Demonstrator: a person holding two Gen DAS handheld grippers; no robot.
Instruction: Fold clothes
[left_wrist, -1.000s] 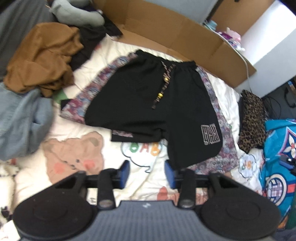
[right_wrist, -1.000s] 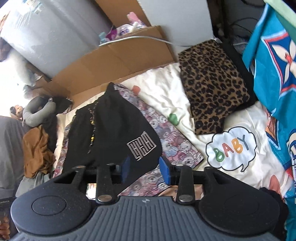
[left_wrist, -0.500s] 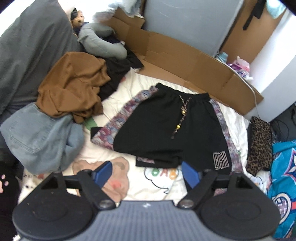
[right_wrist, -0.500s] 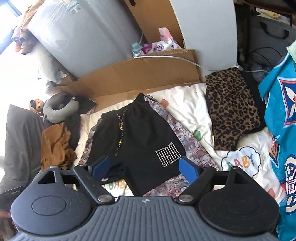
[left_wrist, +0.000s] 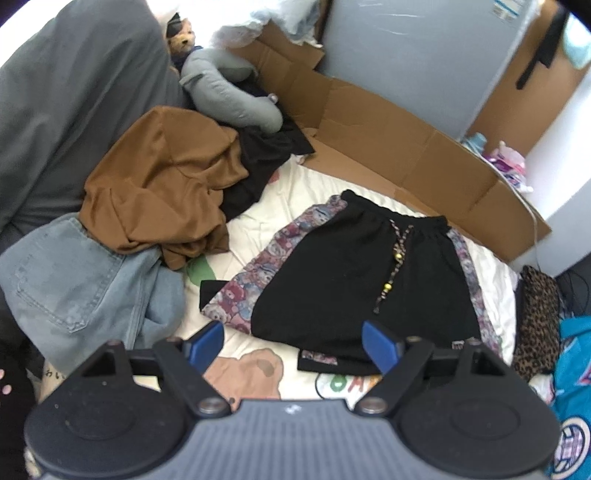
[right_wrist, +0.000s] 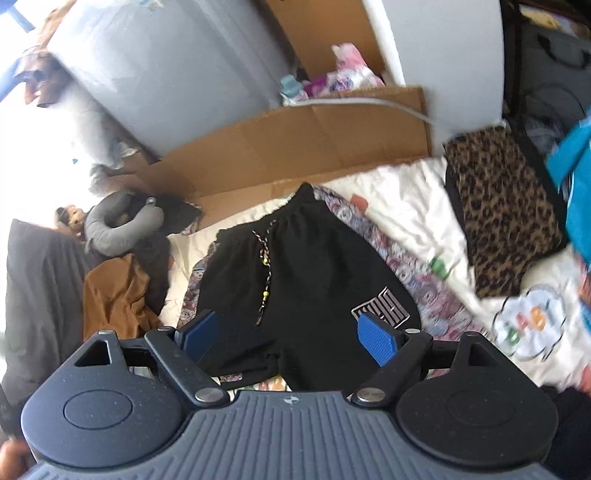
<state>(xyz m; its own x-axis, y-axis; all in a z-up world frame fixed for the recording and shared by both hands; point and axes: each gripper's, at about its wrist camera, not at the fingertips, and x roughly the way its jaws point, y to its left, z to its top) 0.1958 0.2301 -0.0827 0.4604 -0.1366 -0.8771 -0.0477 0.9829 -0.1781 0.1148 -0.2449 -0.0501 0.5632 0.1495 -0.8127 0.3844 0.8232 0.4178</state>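
- Hovering above the bed, the left gripper has its blue pads spread wide with nothing between them.
- The right gripper is also wide open and empty, held over the near hem of the shorts.
- Neither gripper touches any cloth.
- In the left wrist view the black shorts lie flat on the cream sheet, waistband toward the cardboard at the far edge of the bed.
- A beaded drawstring runs down the middle of the shorts from the waistband.
- A white logo sits on the leg of the shorts nearest the right gripper's right pad.
- A patterned garment lies spread under the shorts and shows along both their sides.
- Left of the shorts is a pile: a brown garment on top, blue jeans nearer the camera, and black cloth behind.
- A grey neck pillow rests against the dark grey bedding beyond the pile.
- Right of the shorts, well apart from them, a folded leopard-print piece lies on the sheet.
- A bright blue printed cloth fills the right edge of both views.
- The sheet bears a cloud print with coloured letters and a bear print close to the grippers.
- A grey panel stands behind the cardboard.
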